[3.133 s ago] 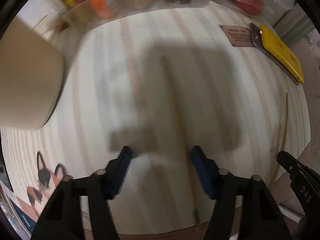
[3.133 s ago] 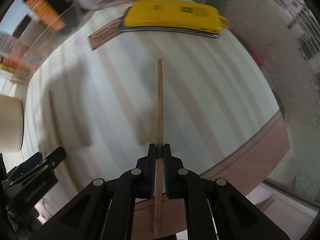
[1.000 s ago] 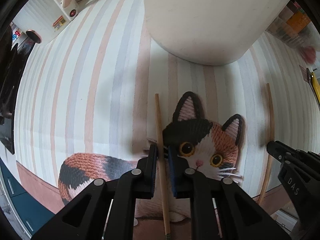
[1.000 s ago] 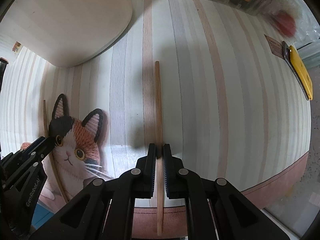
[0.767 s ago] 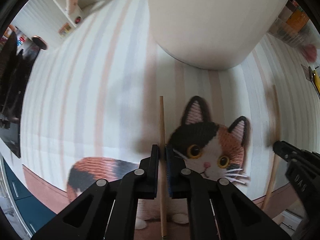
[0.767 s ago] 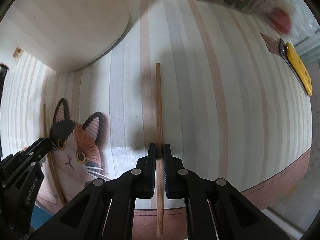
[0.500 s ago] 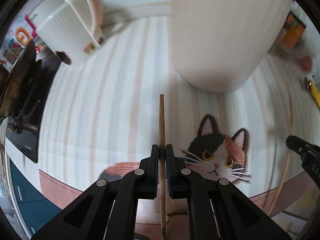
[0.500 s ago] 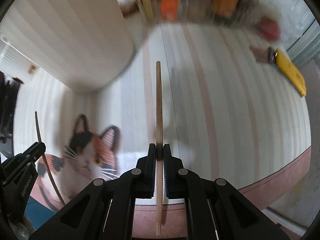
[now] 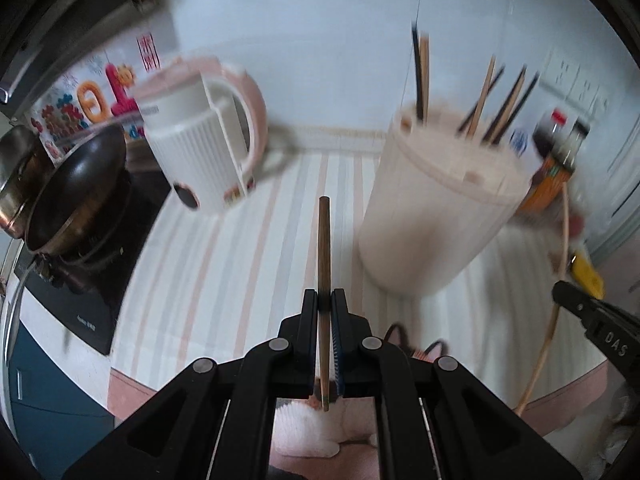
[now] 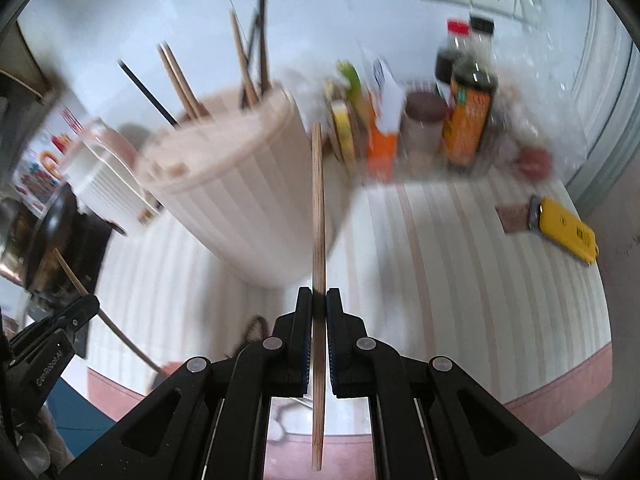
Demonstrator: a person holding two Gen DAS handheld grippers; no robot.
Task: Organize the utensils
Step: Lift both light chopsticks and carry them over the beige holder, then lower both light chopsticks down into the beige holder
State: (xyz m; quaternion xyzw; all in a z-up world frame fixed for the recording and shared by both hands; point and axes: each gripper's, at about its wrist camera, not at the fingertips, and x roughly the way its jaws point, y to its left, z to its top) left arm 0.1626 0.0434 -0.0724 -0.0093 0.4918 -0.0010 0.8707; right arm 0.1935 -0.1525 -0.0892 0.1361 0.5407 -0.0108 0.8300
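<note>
My left gripper is shut on a brown wooden chopstick that points forward, held above the striped cloth. My right gripper is shut on a lighter wooden chopstick, also lifted. A cream utensil holder with several chopsticks standing in it sits ahead and right of the left gripper; it also shows in the right wrist view, ahead and left. The right gripper shows at the right edge of the left wrist view; the left gripper shows at the left of the right wrist view.
A white and pink kettle and a dark pan on a cooktop stand at the left. Bottles and boxes line the back wall. A yellow tool lies at the right. A cat-shaped mat lies below the grippers.
Both grippers have lifted and tilted up with their chopsticks. The cat mat has dropped low in view and the utensil holder's top with its chopsticks has come into sight.
</note>
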